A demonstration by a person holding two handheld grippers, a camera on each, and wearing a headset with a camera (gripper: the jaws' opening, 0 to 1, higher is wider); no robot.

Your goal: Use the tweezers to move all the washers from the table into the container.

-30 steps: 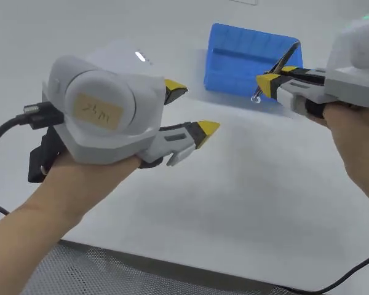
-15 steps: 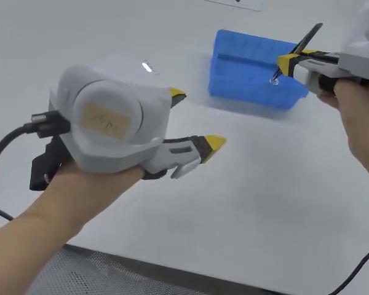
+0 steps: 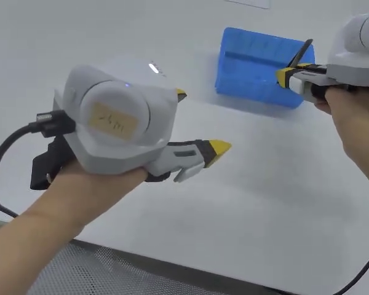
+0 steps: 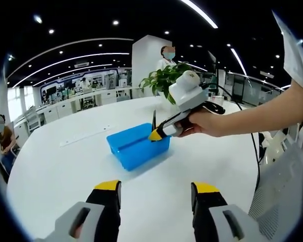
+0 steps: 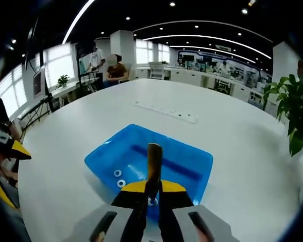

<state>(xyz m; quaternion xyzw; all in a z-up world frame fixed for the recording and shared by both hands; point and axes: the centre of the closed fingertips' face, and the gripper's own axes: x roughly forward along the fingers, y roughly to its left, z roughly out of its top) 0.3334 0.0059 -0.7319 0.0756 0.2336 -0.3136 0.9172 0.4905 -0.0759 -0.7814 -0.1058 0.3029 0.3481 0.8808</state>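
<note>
Nearest the person, the left gripper [image 3: 200, 121] is hanging with its jaws spread and is best held clear of the drop. Further out, the right gripper [image 5: 149, 187] is squeezing the tweezers [image 5: 154, 156] together, their tips pinching what looks like 1 washer [image 5: 151, 202] just over the near wall of the container [image 5: 192, 161]. Easing the squeeze slowly, with the tips low and further inside beside the 2 washers [image 5: 117, 173] lying there, should stop a bounce onto the table [image 3: 264, 184]. The right hand [image 3: 350, 117] is reaching forward, pointing its gripper across at the container.
</note>
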